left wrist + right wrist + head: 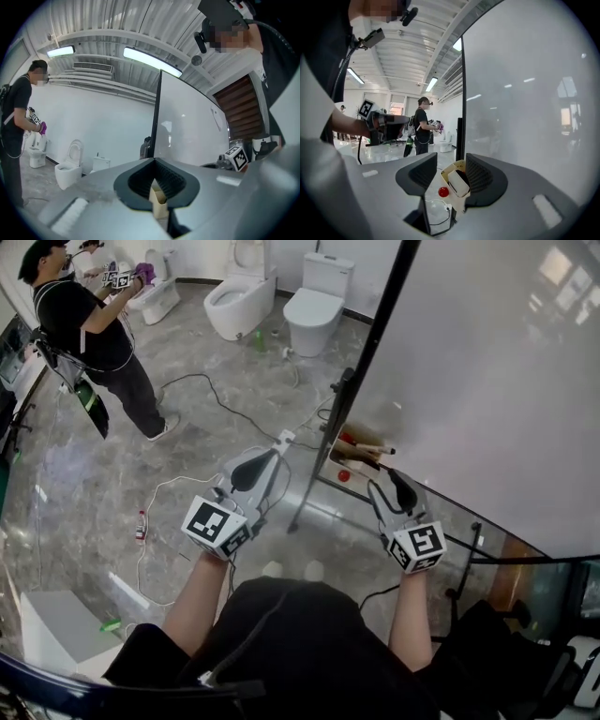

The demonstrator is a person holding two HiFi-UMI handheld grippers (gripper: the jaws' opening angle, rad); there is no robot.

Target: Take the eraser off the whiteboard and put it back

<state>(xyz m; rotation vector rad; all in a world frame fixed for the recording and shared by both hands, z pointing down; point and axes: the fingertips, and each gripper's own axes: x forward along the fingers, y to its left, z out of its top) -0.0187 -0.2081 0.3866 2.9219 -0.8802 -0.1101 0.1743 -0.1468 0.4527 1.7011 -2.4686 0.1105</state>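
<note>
The whiteboard (487,381) stands at the right on a black frame, with a beige tray (354,454) at its lower edge. In the right gripper view a white eraser with a dark top (458,183) lies in that tray (451,171), next to a red ball (443,191). My right gripper (452,172) hangs open just short of the tray; the eraser shows in the gap beyond the jaws and the pads are off it. My left gripper (246,471) is held left of the board's post, its jaws shut and empty (154,160).
Another person (89,329) with grippers stands at the far left. Two toilets (246,298) line the back wall. Cables (202,390) and a white power strip (284,439) lie on the marble floor. The board's stand leg (309,502) crosses between my grippers.
</note>
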